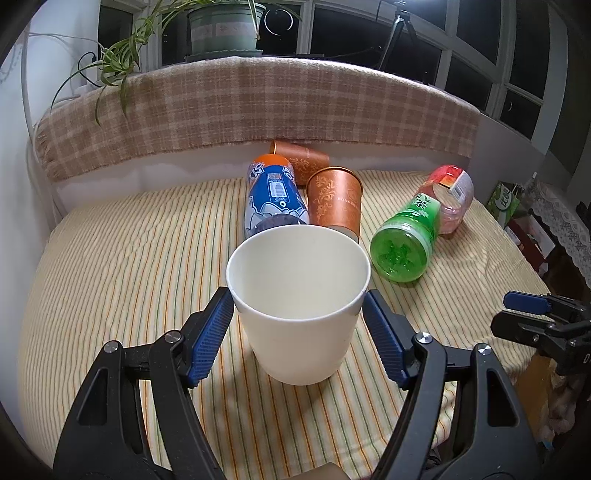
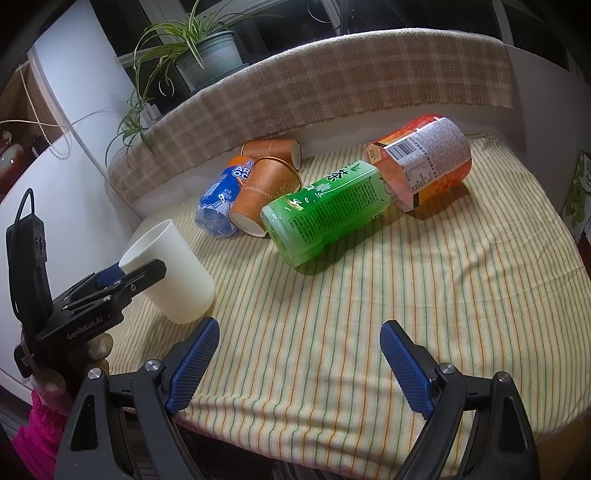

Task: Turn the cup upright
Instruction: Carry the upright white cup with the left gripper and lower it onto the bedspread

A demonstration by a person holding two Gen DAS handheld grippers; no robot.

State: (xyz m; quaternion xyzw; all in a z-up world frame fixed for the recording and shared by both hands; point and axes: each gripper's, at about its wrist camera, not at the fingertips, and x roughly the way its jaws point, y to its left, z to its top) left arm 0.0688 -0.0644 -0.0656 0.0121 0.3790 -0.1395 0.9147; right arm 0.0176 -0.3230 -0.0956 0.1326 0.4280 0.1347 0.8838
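A white cup point(image 1: 299, 306) stands upright on the striped cloth, mouth up; it also shows in the right wrist view point(image 2: 173, 273). My left gripper point(image 1: 299, 306) is open, its blue pads point(image 1: 210, 336) on either side of the cup just below the rim, close to it or barely touching. In the right wrist view the left gripper point(image 2: 110, 280) sits at the cup's near side. My right gripper point(image 2: 299, 365) is open and empty above the cloth near the table's front edge; it shows at the right in the left wrist view point(image 1: 532, 306).
Behind the cup lie a blue-orange bottle point(image 1: 273, 199), two brown paper cups point(image 1: 336, 199) point(image 1: 303, 157), a green bottle point(image 1: 406, 240) and a red-pink bottle point(image 1: 450, 195). A plaid blanket point(image 1: 258, 110) covers the ledge behind, with a potted plant point(image 1: 221, 26) above. The table edge point(image 2: 332, 458) is near.
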